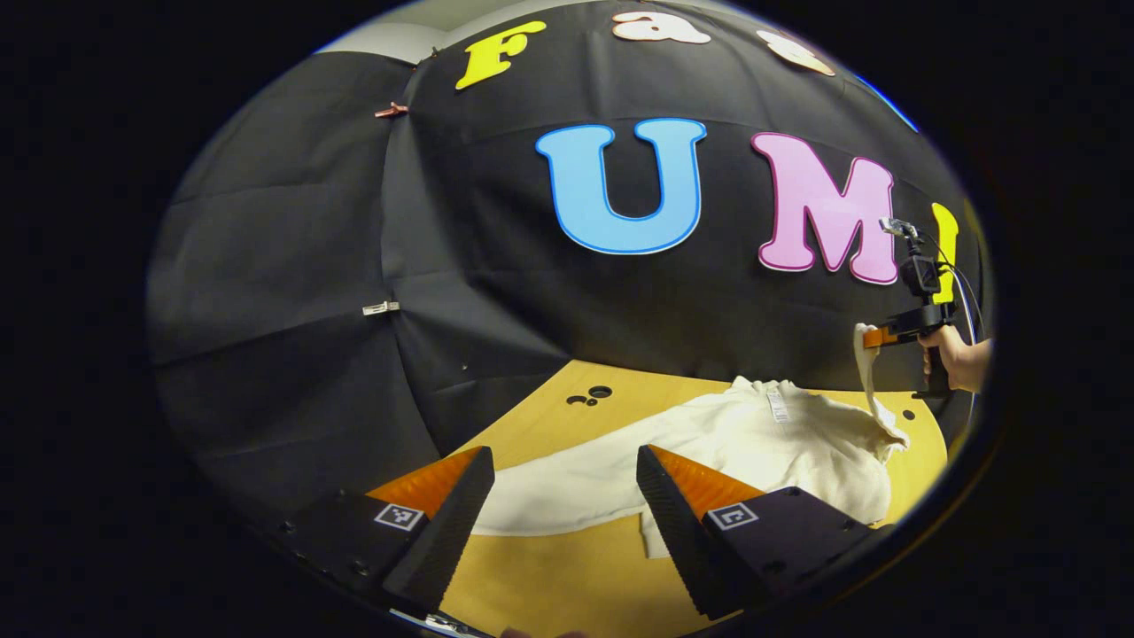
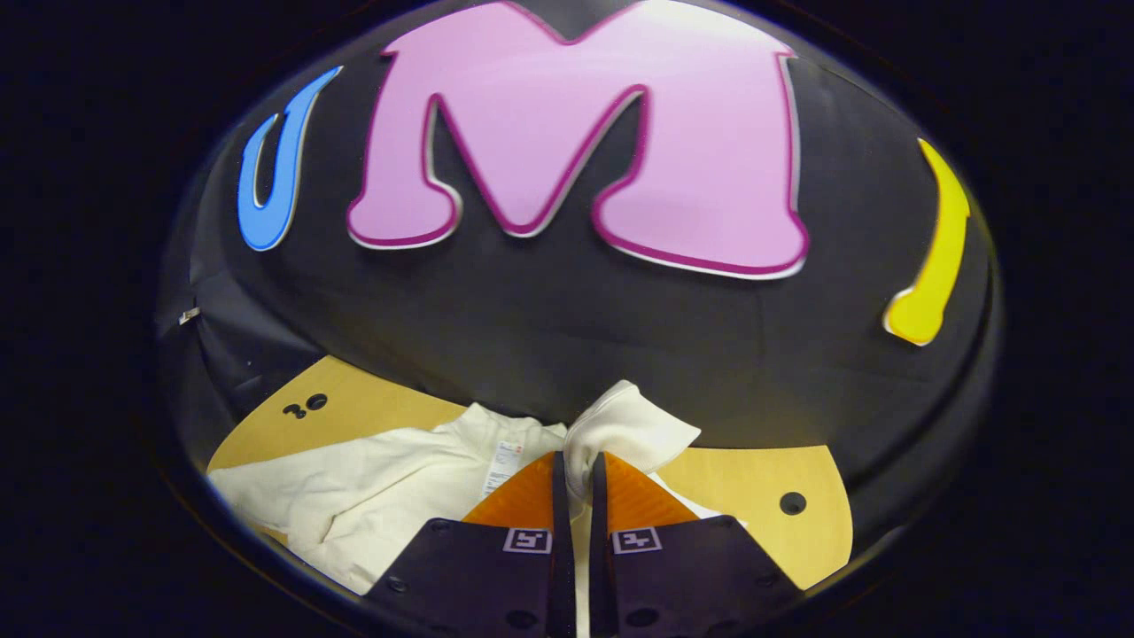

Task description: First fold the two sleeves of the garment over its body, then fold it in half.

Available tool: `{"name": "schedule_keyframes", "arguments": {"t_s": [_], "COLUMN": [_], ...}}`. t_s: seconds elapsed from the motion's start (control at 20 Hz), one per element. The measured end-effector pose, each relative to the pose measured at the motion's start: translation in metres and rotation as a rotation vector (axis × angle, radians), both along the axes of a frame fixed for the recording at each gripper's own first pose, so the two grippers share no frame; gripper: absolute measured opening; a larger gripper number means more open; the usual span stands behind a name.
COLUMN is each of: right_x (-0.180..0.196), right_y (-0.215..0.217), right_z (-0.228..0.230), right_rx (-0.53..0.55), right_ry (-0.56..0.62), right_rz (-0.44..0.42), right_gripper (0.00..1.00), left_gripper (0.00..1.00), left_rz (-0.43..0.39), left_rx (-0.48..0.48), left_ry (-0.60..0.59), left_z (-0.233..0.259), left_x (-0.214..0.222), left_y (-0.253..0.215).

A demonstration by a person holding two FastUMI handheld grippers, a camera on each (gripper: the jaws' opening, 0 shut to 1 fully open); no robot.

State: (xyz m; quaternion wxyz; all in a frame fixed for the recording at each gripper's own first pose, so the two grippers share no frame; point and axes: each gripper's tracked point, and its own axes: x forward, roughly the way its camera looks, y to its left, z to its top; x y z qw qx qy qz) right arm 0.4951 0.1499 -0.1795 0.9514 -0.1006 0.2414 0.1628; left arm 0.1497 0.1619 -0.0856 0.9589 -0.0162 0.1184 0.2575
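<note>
At the bottom of the left gripper view, the left gripper (image 1: pixel 564 483) hovers with jaws spread over the cream garment (image 1: pixel 709 452) on the wooden surface (image 1: pixel 567 576). Far right, the right gripper (image 2: pixel 576 474) pinches a lifted sleeve (image 2: pixel 629 425) (held up by a hand (image 1: pixel 957 354)).
</note>
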Motion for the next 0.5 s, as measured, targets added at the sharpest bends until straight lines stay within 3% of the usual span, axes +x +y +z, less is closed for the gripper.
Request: {"name": "schedule_keyframes", "arguments": {"t_s": [0.4, 0.45, 0.5], "right_x": [-0.031, -0.040, -0.048], "right_y": [0.162, 0.181, 0.196], "right_z": [-0.054, -0.063, -0.071], "right_rx": [0.000, -0.003, -0.011], "right_ry": [0.069, 0.085, 0.100], "right_rz": [0.193, 0.214, 0.233], "right_gripper": [0.10, 0.00, 0.10], "left_gripper": [1.00, 1.00, 1.00], "left_rz": [0.082, 0.092, 0.099], "left_rx": [-0.038, -0.044, -0.049], "left_ry": [0.013, 0.017, 0.020], "left_z": [-0.019, -0.023, -0.026], "left_x": [-0.019, -0.022, -0.024], "left_y": [0.049, 0.054, 0.058]}}
